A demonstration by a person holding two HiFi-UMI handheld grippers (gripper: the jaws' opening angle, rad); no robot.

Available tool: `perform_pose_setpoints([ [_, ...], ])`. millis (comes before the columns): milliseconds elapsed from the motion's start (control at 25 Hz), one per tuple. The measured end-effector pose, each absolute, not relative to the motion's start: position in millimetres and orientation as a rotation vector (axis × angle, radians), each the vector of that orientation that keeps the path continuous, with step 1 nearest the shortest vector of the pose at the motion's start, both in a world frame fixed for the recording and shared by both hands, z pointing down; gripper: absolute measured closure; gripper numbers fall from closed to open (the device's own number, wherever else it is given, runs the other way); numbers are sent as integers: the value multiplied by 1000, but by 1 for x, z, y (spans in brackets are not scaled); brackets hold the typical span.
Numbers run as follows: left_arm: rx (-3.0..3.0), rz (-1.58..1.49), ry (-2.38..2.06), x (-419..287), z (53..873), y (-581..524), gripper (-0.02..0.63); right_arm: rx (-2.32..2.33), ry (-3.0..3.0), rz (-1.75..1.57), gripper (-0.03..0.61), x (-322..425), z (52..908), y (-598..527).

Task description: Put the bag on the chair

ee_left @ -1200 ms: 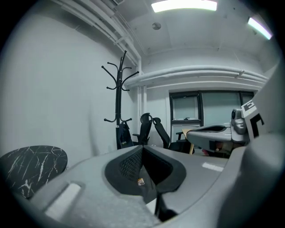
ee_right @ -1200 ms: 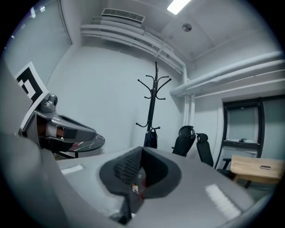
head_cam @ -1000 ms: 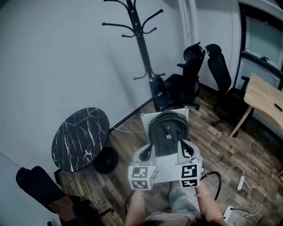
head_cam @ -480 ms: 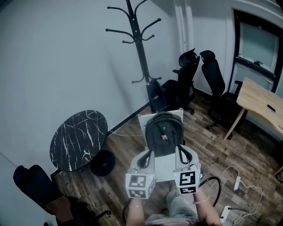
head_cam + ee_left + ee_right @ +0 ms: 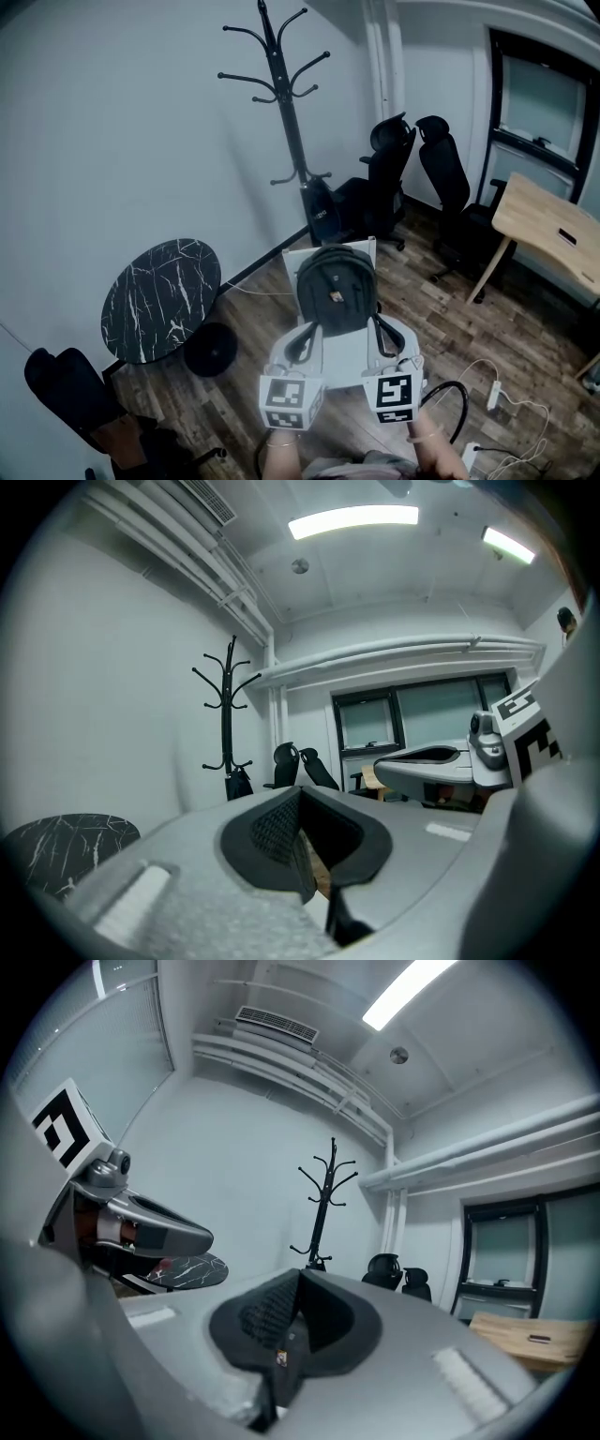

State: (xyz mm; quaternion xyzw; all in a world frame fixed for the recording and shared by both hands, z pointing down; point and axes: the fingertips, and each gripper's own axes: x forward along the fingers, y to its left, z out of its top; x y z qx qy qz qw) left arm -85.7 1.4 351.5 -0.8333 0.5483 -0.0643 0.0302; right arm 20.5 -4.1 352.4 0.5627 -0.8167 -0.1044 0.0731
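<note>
Plank floor, grey wall. Upright bag (image 5: 335,286) hangs just ahead of both tools, equally near each, over the white chair (image 5: 343,362). Pinching one shoulder strap apiece: left tool (image 5: 303,344), right tool (image 5: 380,338). Seat contact unclear.

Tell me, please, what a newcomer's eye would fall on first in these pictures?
A dark backpack at the centre of the head view, gripped by its straps in the left gripper and the right gripper, over a white chair. Behind it a tall black coat stand rises against the wall, with a round marble table at the left.
</note>
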Motion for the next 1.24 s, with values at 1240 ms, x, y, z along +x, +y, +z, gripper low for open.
perform_pose_setpoints([
  [1240,-2475,-273,1837,-7,346,44,603,1559,-2542,-329,575,104,345,28],
])
